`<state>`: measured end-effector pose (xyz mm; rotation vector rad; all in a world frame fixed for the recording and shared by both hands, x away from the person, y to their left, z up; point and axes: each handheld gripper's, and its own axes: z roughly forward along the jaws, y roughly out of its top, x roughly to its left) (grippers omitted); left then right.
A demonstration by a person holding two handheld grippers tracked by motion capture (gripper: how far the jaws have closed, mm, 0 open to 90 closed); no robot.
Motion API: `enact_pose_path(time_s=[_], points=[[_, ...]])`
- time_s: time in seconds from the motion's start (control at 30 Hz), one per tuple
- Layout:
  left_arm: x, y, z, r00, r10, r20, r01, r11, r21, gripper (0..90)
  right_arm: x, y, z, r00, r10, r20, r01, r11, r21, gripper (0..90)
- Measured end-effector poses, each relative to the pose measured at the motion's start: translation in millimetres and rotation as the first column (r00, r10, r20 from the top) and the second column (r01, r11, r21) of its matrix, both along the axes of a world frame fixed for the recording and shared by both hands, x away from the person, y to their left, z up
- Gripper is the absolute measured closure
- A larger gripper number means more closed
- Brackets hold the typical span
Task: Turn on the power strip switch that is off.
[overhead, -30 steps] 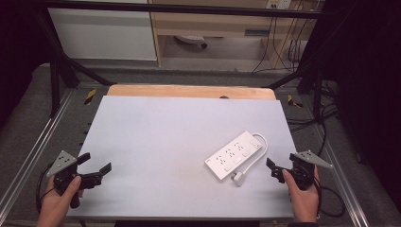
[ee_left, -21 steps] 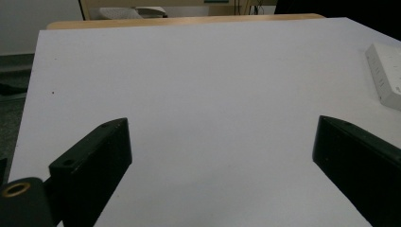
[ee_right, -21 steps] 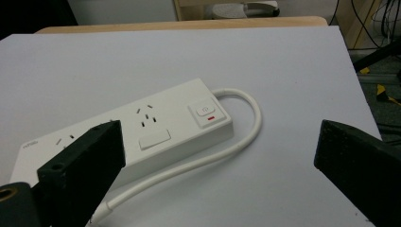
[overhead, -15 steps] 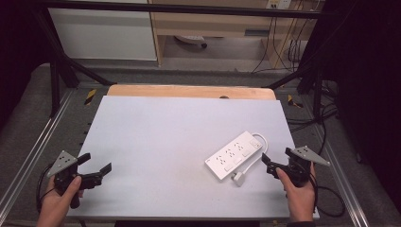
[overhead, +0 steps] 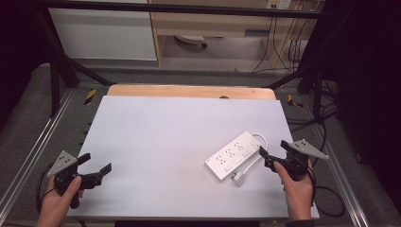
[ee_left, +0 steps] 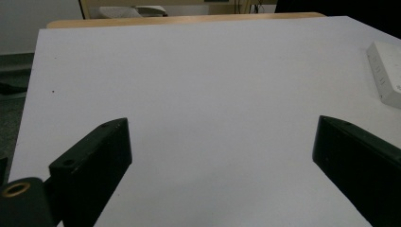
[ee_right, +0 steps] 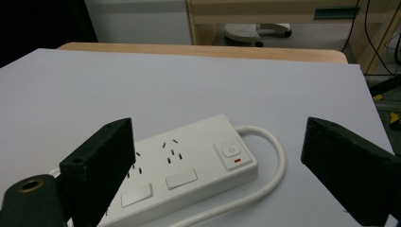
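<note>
The right gripper [overhead: 273, 153], at the lower right of the high view, stands released with nothing pinched; its 2 jaws have just been closing a little, and in the right gripper view they frame the near end of the white power strip [ee_right: 179, 165] without touching it. The strip lies flat and slanted at the lower right of the table [overhead: 156, 132], just left of that gripper, with its white cable [ee_right: 265, 179] looping off the switch end and back along its near side to a plug [overhead: 239, 178]. In the right gripper view the left jaw covers part of the strip's socket row, and the bottom edge of the frame cuts off the cable's return. The left gripper [overhead: 97, 163], at the lower left of the high view, is also released, its jaws wide over bare table; in the left gripper view just 1 corner of the strip [ee_left: 385, 78] shows at the right edge. Compared with 1 second ago, the right gripper has risen slightly and come closer to the strip, while the left has stayed where it was.
</note>
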<state>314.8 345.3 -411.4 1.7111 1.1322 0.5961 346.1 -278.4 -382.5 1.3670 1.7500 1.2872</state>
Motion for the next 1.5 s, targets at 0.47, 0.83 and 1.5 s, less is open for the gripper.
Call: enact_pose_path(time_s=[0.47, 0.83, 1.5], points=[[-0.2, 0.1, -0.3, 1.0, 0.002, -0.001, -0.002, 1.0, -0.003, 5.6, 9.6, 21.2, 10.8, 0.9968, 0.062, 0.051, -0.061, 0.998, -0.022, 44.8], [-0.2, 0.3, -0.2, 1.0, 0.003, 0.0, -0.003, 1.0, -0.001, 5.6, 14.0, 29.0, 8.0, 0.9956, 0.059, 0.073, -0.057, 0.998, -0.035, 71.4], [-0.2, 0.9, -0.2, 1.0, 0.006, 0.001, -0.006, 1.0, -0.002, 5.6, 17.9, 41.9, 0.9, 0.9936, 0.086, 0.074, -0.083, 0.996, -0.043, 89.5]])
